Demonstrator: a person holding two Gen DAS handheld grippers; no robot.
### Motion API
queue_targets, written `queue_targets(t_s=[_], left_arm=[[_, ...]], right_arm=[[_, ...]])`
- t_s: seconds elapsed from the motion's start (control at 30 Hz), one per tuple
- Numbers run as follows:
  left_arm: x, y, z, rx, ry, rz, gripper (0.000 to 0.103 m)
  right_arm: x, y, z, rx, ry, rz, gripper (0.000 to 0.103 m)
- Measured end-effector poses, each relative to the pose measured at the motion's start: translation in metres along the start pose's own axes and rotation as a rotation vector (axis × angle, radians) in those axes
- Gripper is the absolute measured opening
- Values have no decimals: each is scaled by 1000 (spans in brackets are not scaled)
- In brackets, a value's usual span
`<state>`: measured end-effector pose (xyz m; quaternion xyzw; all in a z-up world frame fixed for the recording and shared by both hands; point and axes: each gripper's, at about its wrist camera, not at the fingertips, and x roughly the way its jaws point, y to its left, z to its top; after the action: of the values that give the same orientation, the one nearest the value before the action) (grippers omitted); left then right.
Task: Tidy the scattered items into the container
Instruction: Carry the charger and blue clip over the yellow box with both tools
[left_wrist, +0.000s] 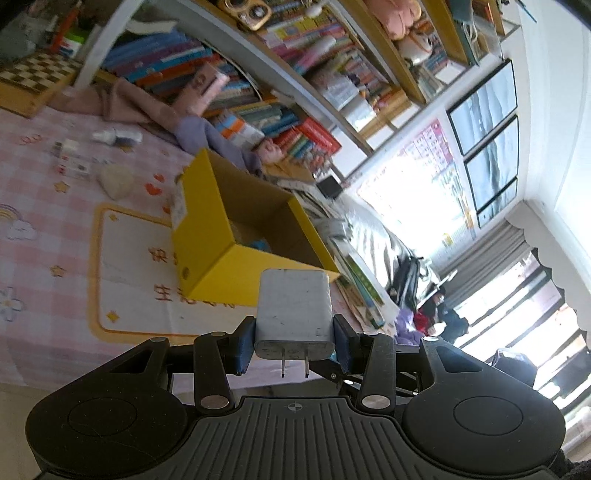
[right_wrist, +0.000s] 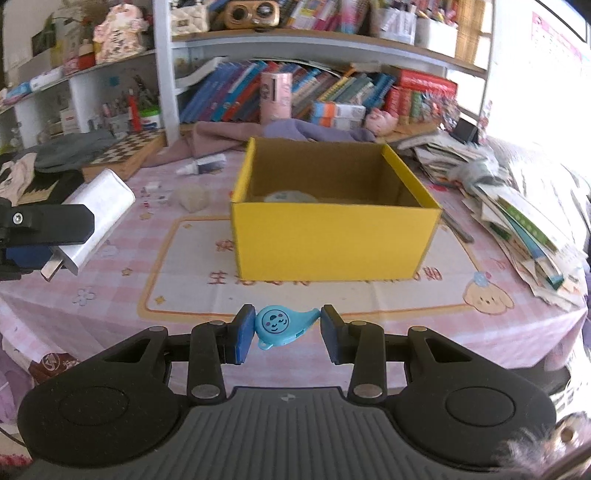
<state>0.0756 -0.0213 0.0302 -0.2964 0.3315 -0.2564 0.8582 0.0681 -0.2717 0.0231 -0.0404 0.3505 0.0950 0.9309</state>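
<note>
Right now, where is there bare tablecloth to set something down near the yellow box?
Free: the printed mat in front of and left of the yellow box, and the pink tablecloth along the near edge. Crowded: the paper stack right of the box; the dropper bottle, small bits and chessboard at back left.

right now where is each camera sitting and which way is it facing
Left wrist: on the left gripper, looking along its fingers, tilted, at the yellow box and bookshelves; its pads clamp a white charger.
Right wrist: on the right gripper, facing the box squarely across the pink tablecloth; a blue whistle sits between its pads.
Shared: box, tablecloth, bookshelves, and the charger, seen at left in the right view.
</note>
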Motion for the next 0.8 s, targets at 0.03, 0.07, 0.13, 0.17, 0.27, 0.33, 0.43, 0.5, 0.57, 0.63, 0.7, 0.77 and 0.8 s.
queue_targets(t_s=[0.03, 0.07, 0.13, 0.17, 0.27, 0.33, 0.43, 0.5, 0.57, 0.63, 0.7, 0.77, 0.8], left_arm=[[5, -2, 1, 3, 7, -4, 42], [11, -5, 2, 9, 15, -8, 42], [23, -11, 3, 19, 32, -18, 42], [29, -13, 4, 23, 40, -22, 42], [48, -21, 5, 37, 64, -34, 42], [58, -24, 6, 42, 74, -37, 42], [72, -29, 8, 43, 79, -34, 42], [81, -33, 11, 44, 75, -26, 42], [89, -37, 15, 48, 66, -17, 42], [96, -41, 19, 53, 54, -6, 42], [104, -44, 24, 51, 39, 8, 42], [113, -45, 29, 45, 21, 23, 42], [118, -46, 31, 40, 14, 30, 42]], right_arm=[[1, -5, 0, 7, 4, -4, 36], [2, -9, 0, 14, 8, -8, 36], [4, -20, 1, 25, 12, -19, 36], [5, -25, 1, 31, 14, -25, 36], [8, -41, 3, 47, 17, -42, 36], [10, -52, 3, 56, 19, -52, 36], [14, -67, 6, 64, 16, -60, 36], [18, -76, 10, 60, 9, -58, 36], [23, -83, 16, 51, 2, -54, 36], [29, -91, 24, 38, -7, -43, 36], [36, -99, 33, 18, -18, -29, 36], [43, -105, 43, -5, -29, -15, 36], [47, -109, 48, -21, -37, -5, 36]])
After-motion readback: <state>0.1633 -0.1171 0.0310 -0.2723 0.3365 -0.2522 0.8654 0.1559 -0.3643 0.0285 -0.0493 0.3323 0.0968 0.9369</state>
